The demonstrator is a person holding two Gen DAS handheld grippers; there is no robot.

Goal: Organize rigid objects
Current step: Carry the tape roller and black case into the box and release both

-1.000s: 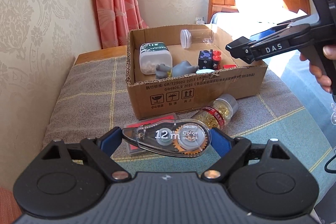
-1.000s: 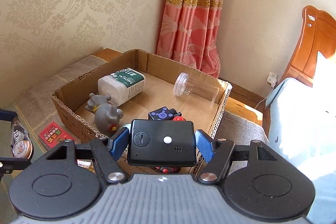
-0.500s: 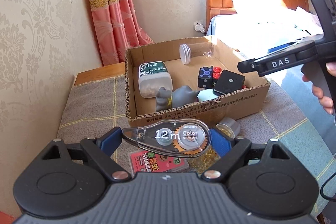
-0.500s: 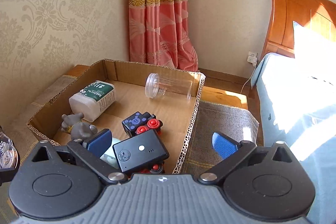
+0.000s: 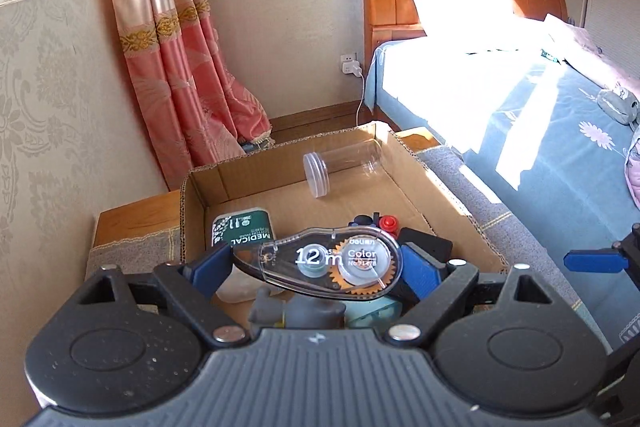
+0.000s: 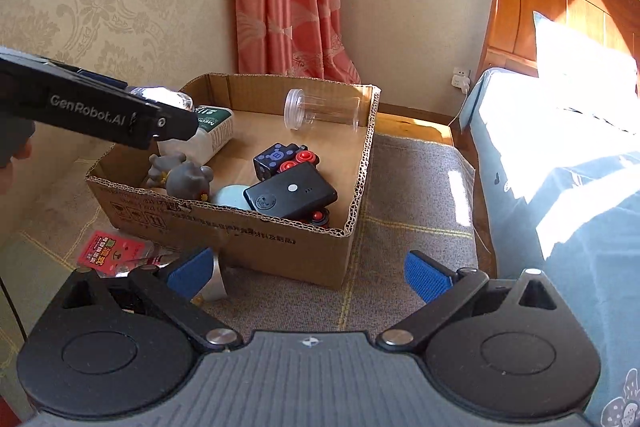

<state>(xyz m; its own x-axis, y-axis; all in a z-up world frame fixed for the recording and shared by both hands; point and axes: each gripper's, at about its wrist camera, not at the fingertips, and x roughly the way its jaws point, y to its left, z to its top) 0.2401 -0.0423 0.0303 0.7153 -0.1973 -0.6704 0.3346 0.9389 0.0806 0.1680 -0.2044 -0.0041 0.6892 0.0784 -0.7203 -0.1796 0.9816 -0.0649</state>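
My left gripper (image 5: 316,263) is shut on a clear correction-tape dispenser (image 5: 320,261) and holds it over the open cardboard box (image 6: 256,227). The box holds a white medical bottle (image 6: 212,131), a clear jar (image 6: 320,109), a grey toy (image 6: 188,179), a dark cube with red buttons (image 6: 280,157) and a black device (image 6: 290,195). My right gripper (image 6: 310,273) is open and empty, in front of the box. The left gripper shows in the right wrist view (image 6: 176,125) above the box's left side.
A red card (image 6: 112,253) and a jar, partly hidden by my finger, lie on the grey cloth (image 6: 416,203) in front of the box. A bed (image 5: 540,131) stands to the right, a curtain (image 5: 188,67) and wall behind.
My left gripper has moved forward with the tape dispenser to above the box. My right gripper released the black device into the box and has drawn back, open.
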